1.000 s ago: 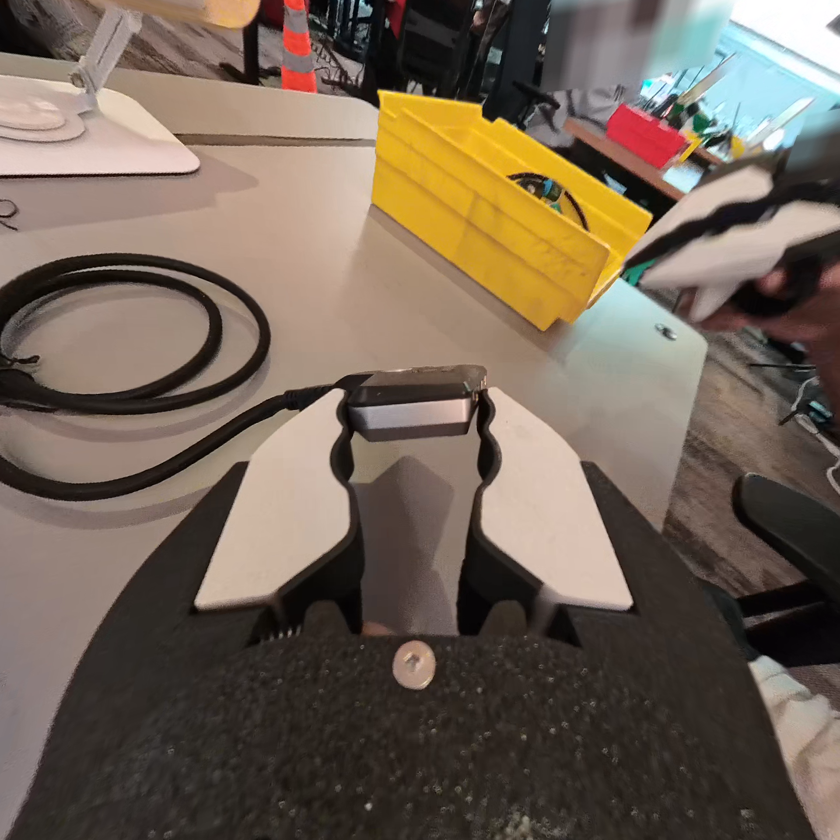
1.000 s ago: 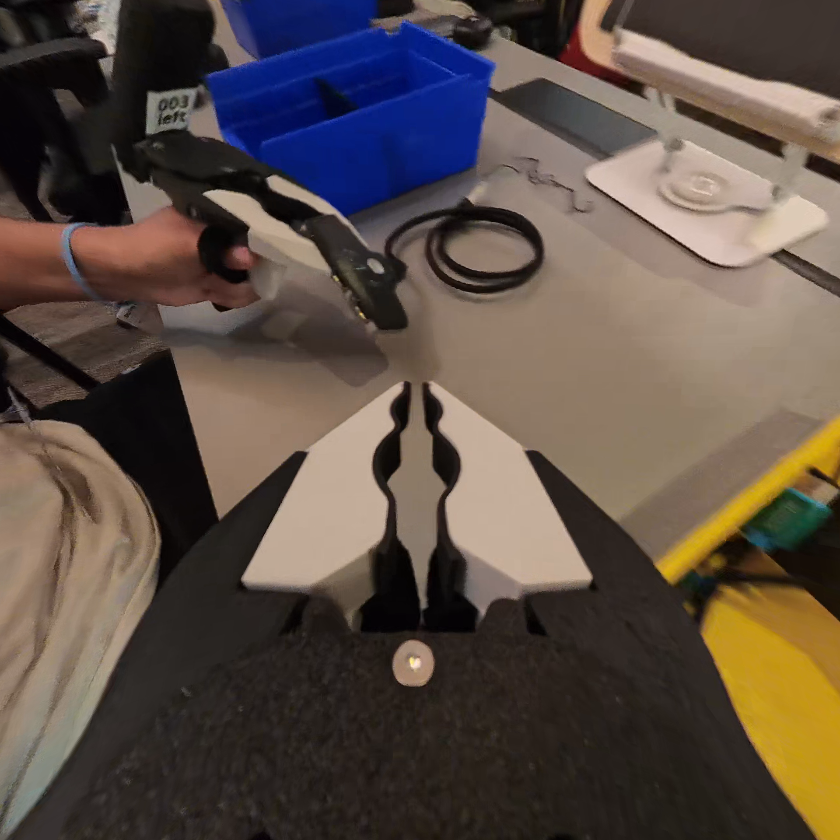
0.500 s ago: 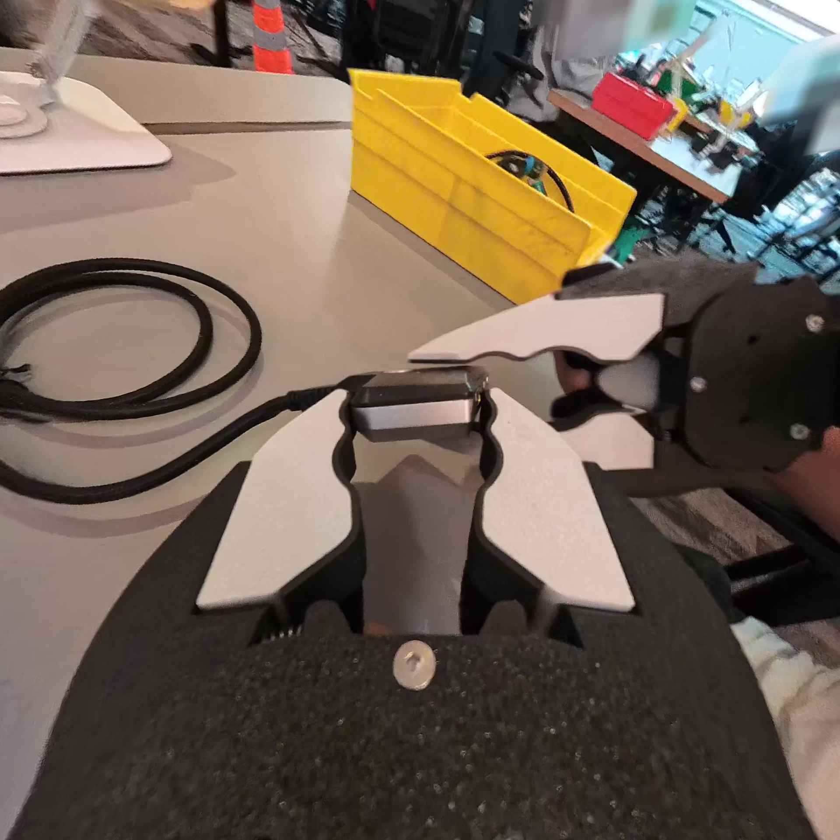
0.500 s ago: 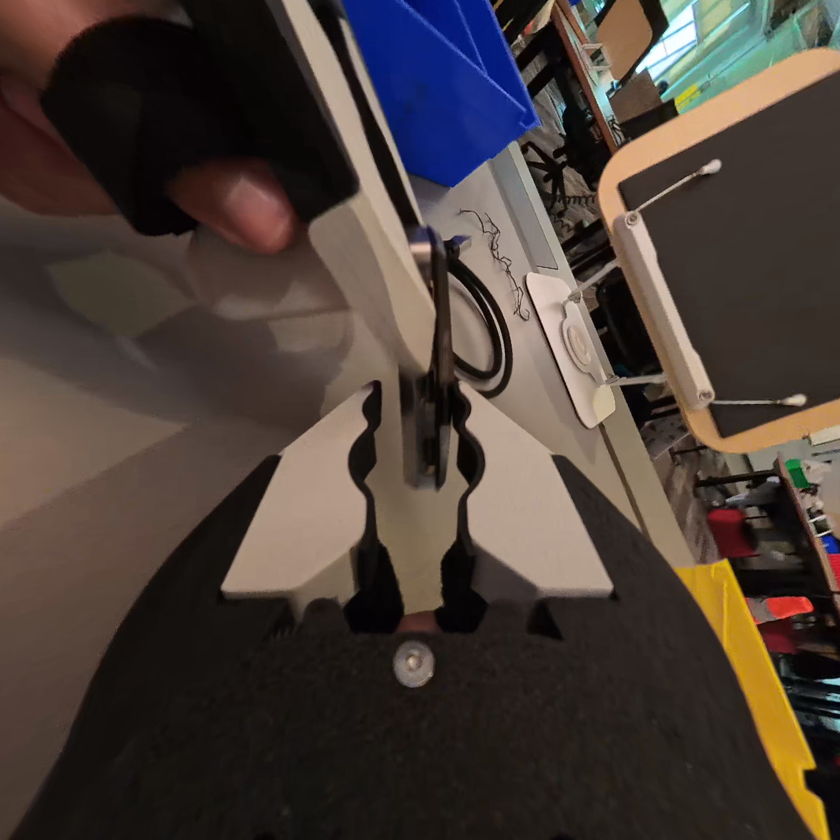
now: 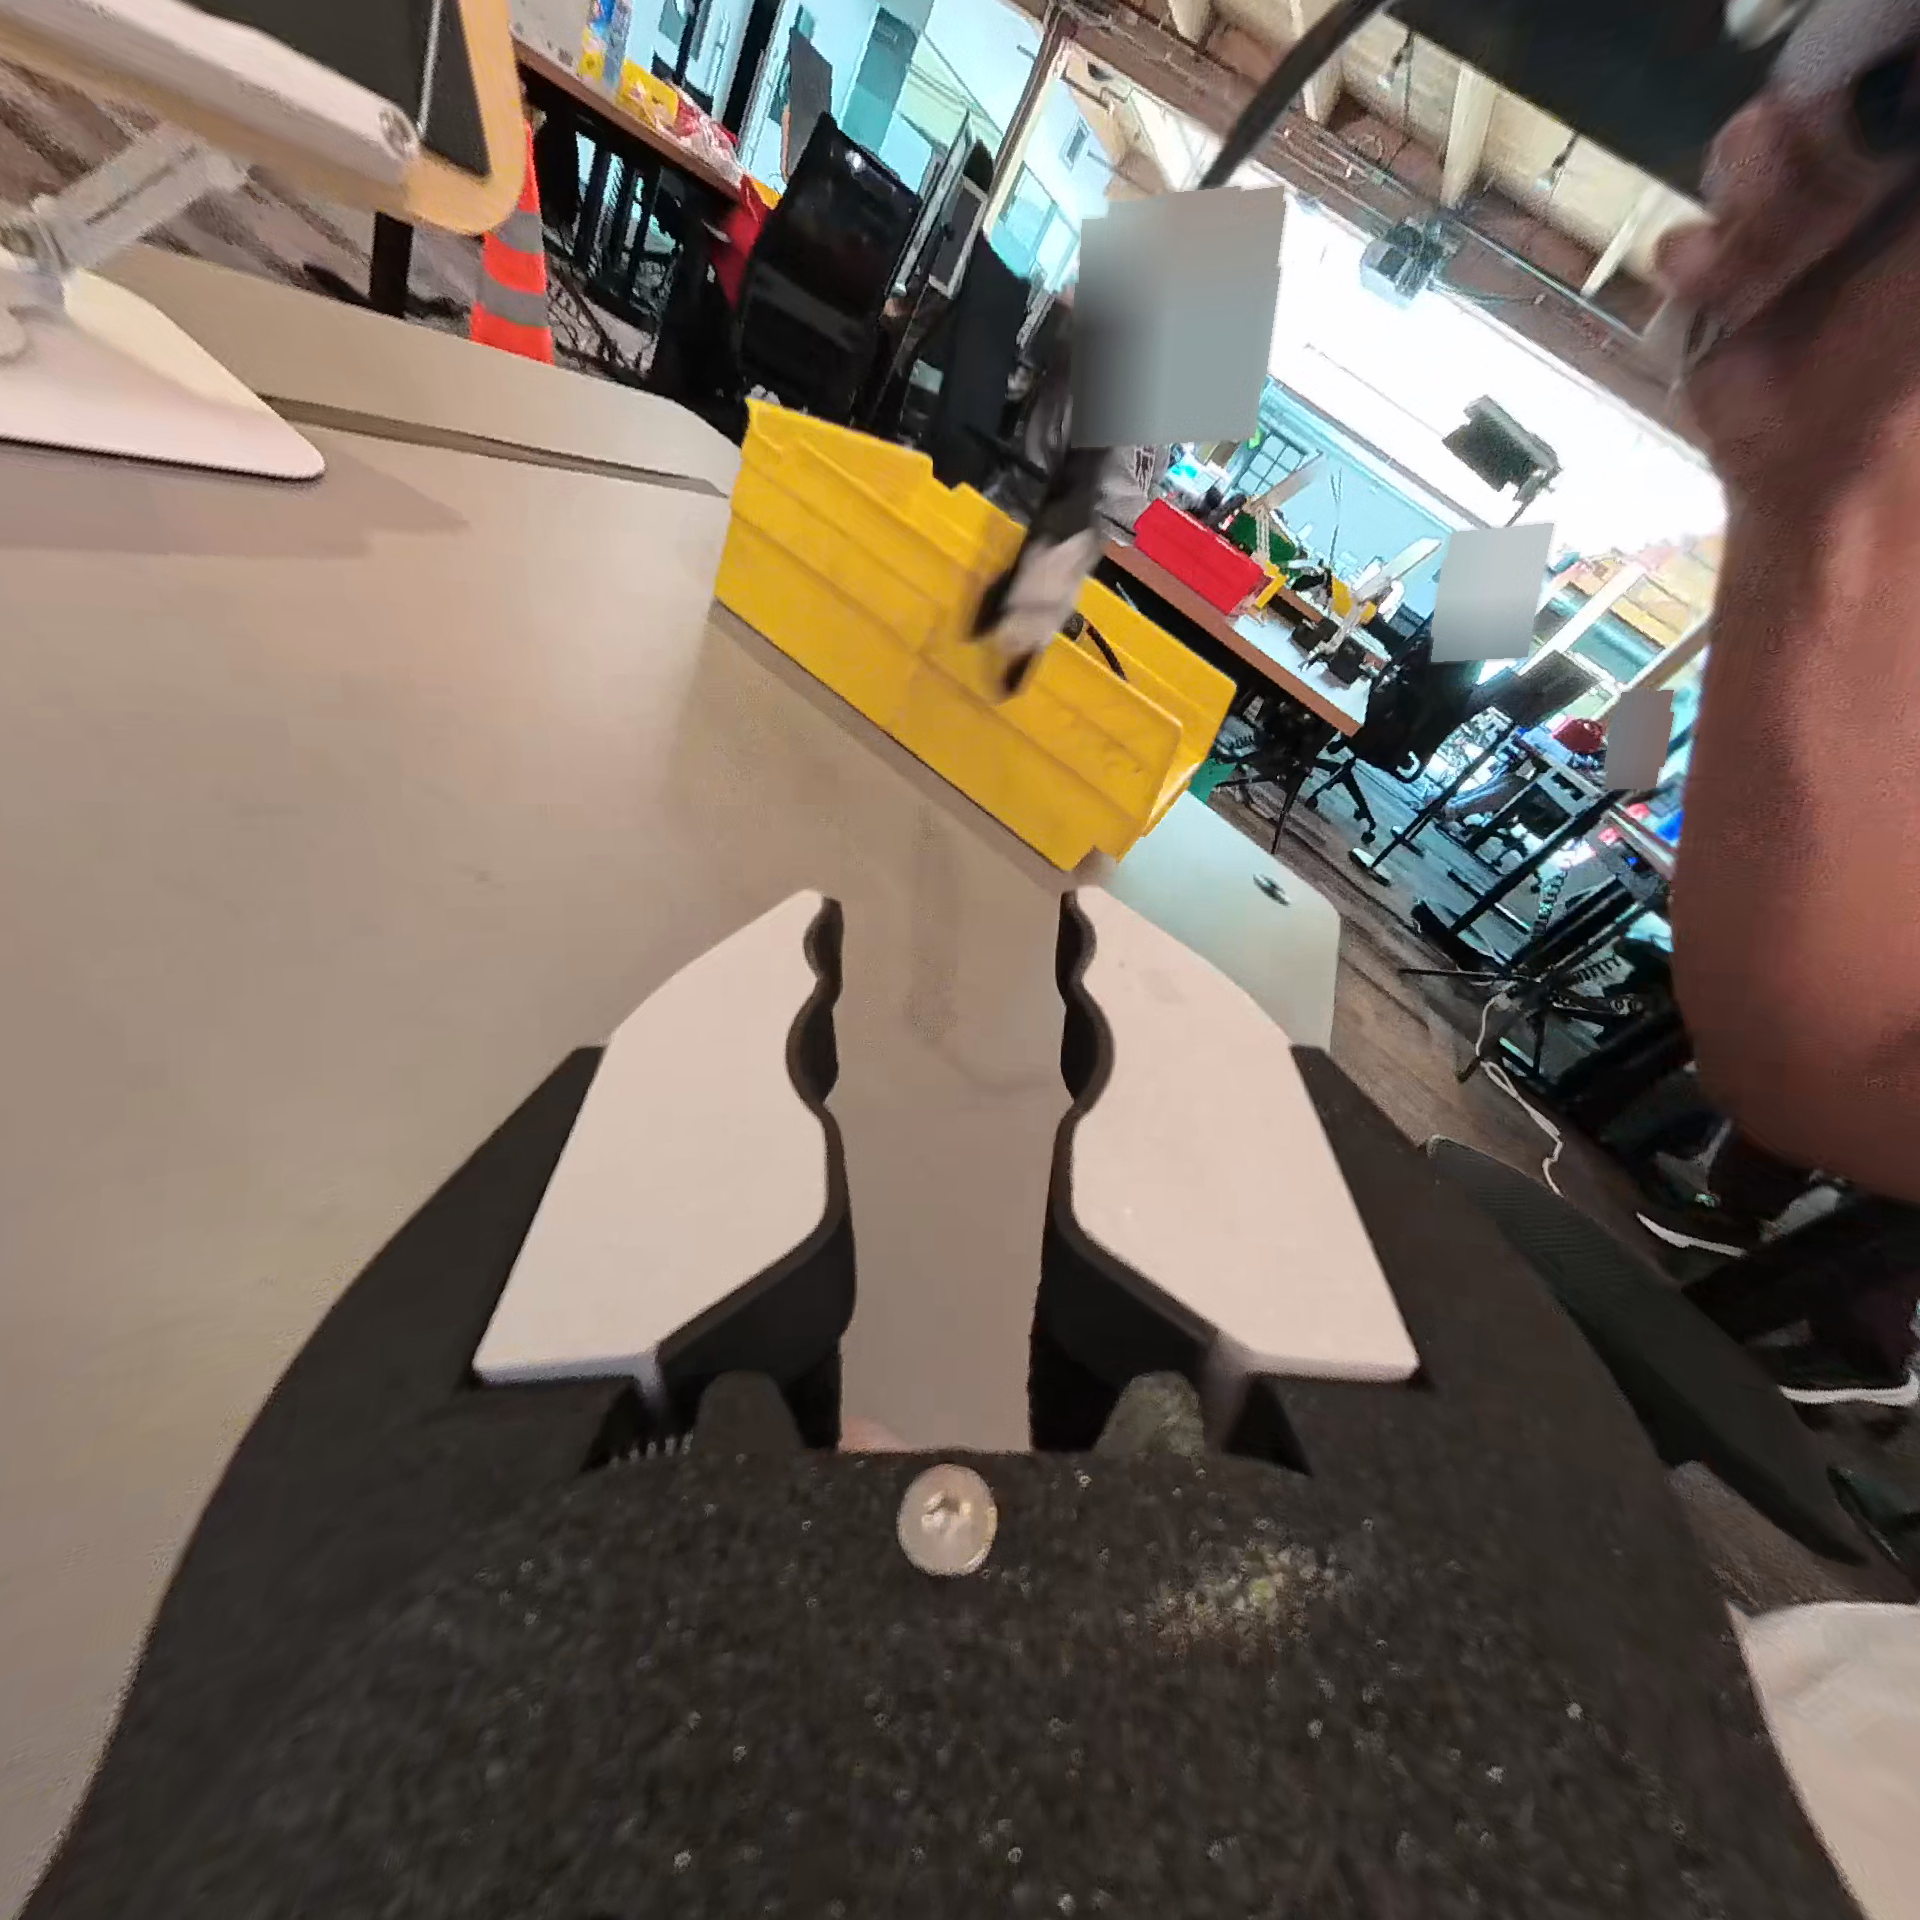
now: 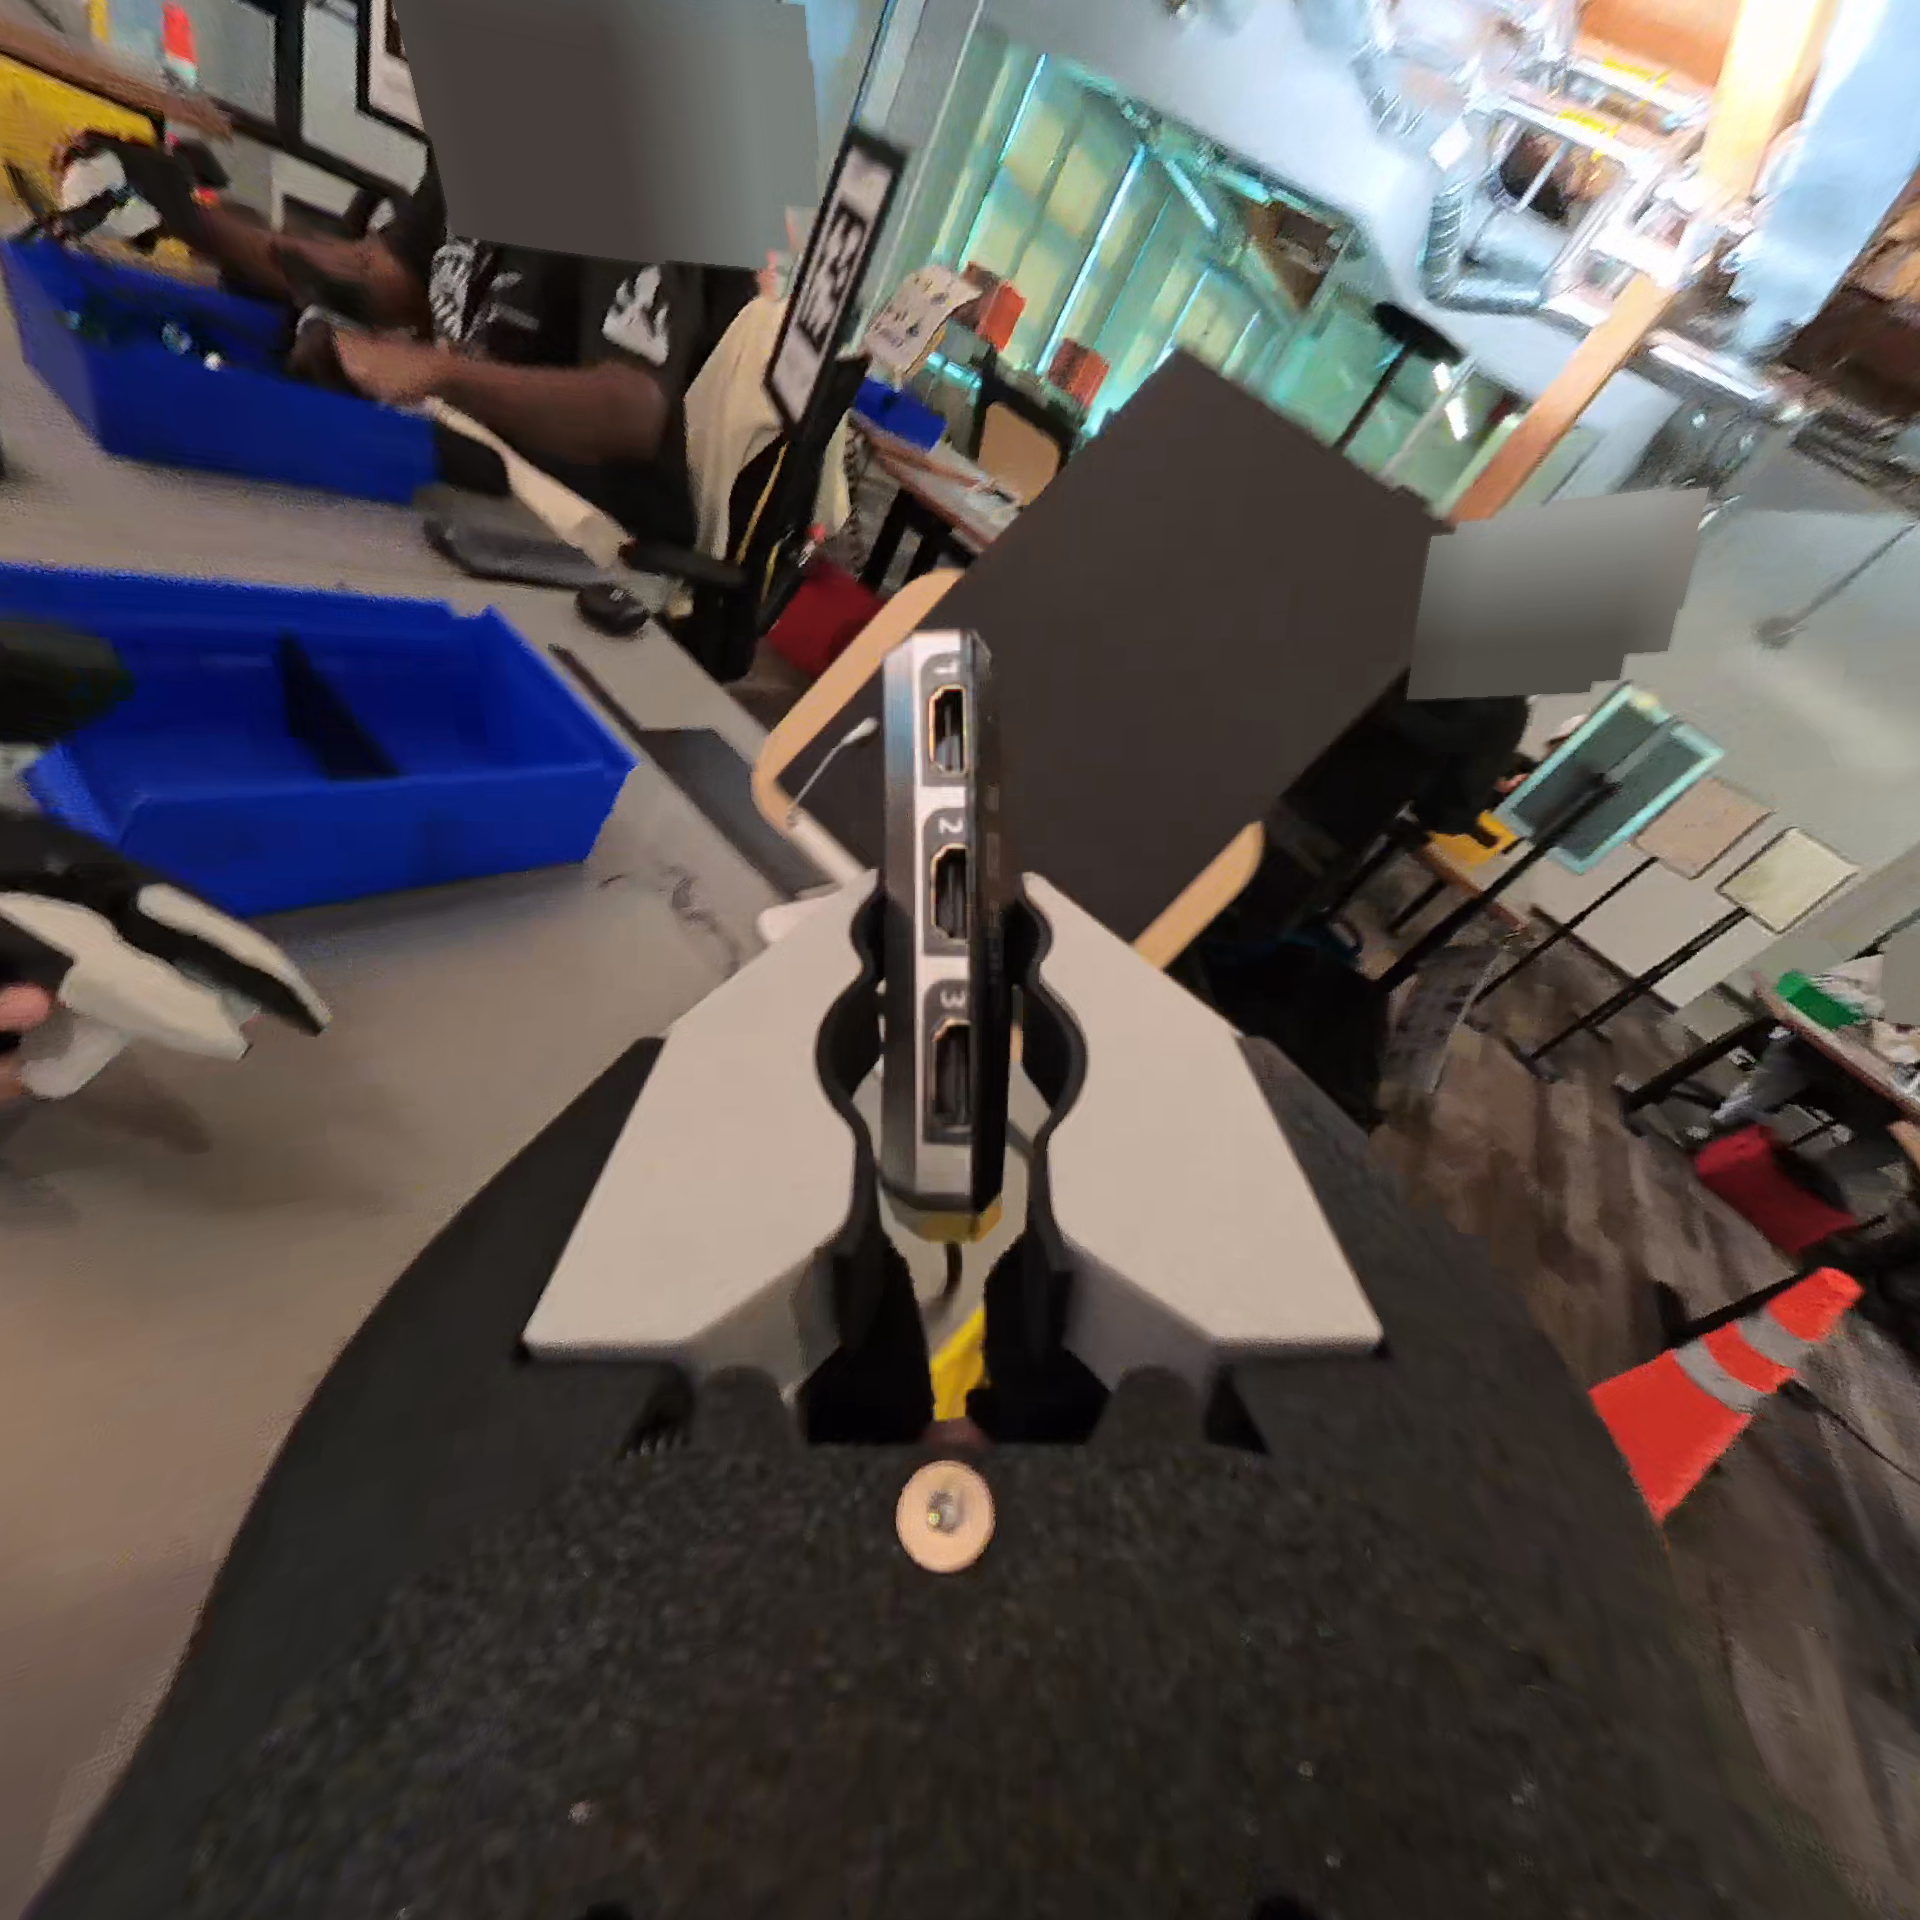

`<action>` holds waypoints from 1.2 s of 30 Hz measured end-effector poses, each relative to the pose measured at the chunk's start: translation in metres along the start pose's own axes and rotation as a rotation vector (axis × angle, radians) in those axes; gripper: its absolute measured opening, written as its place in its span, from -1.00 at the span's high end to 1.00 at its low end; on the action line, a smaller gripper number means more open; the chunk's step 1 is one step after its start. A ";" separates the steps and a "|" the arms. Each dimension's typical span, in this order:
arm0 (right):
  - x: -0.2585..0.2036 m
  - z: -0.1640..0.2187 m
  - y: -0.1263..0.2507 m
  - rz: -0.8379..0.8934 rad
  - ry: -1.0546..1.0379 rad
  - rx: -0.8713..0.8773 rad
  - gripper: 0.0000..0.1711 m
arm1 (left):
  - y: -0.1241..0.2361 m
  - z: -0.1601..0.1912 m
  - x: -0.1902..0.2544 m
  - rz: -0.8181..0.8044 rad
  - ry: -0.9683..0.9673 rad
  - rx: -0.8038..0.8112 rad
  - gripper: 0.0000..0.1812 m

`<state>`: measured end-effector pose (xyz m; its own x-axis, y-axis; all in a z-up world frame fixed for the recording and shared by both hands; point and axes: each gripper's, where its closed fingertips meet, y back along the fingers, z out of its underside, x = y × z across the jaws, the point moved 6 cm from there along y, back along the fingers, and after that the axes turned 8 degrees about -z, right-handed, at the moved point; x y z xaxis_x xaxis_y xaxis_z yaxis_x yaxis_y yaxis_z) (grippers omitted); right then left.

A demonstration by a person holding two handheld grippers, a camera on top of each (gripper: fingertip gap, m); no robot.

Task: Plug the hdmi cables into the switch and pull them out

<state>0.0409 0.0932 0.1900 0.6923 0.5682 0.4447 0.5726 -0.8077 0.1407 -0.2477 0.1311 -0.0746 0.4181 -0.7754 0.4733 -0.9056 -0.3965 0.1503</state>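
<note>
My right gripper [image 6: 951, 896] is shut on the silver HDMI switch [image 6: 940, 831] and holds it on end in the air. Its three empty ports face the camera. A thin black cable runs down from its lower end. My left gripper [image 5: 945, 914] is open and empty, low over the grey table [image 5: 364, 831]; it also shows at the left edge of the right wrist view [image 6: 156, 966]. In the left wrist view a blurred grey and black cable end [image 5: 1039, 582] hangs from a black cable that comes down from the top right, where my right hand [image 5: 1818, 520] is.
A yellow bin [image 5: 935, 665] stands at the table's far right, close to the edge [image 5: 1299, 935]. A white stand base [image 5: 135, 405] is at the far left. A blue bin [image 6: 312, 748], a black board with a wooden rim [image 6: 1195, 644] and an orange cone [image 6: 1714, 1382] show around. My hands' fingertips stand some 35 cm from each other.
The left gripper held the switch; the right gripper closed on it, the left opened and let go. The right has lifted the switch off the table and turned it on end.
</note>
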 end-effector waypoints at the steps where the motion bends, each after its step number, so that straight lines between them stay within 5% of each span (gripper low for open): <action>1: 0.020 -0.015 0.013 0.010 -0.006 0.010 0.76 | -0.001 0.002 -0.001 -0.004 -0.006 -0.013 0.57; 6: 0.110 -0.045 0.048 0.112 -0.036 -0.035 0.76 | -0.007 0.010 0.001 -0.016 -0.057 -0.053 0.61; 12: 0.174 0.002 0.036 0.156 -0.110 -0.159 0.76 | -0.011 0.017 0.009 -0.026 -0.139 -0.091 0.61; 22: 0.173 0.096 -0.003 0.017 -0.239 -0.323 0.76 | -0.017 0.029 0.016 -0.036 -0.261 -0.147 0.63; 31: 0.171 0.062 -0.004 -0.022 -0.198 -0.284 0.75 | -0.017 0.029 0.009 -0.041 -0.229 -0.151 0.63; 36: 0.193 0.111 -0.038 0.047 -0.170 -0.476 0.75 | -0.018 0.030 0.008 -0.037 -0.225 -0.163 0.63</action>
<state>0.2014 0.2507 0.1724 0.7968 0.5155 0.3153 0.3029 -0.7923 0.5297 -0.2259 0.1169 -0.0999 0.4402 -0.8584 0.2632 -0.8811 -0.3567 0.3104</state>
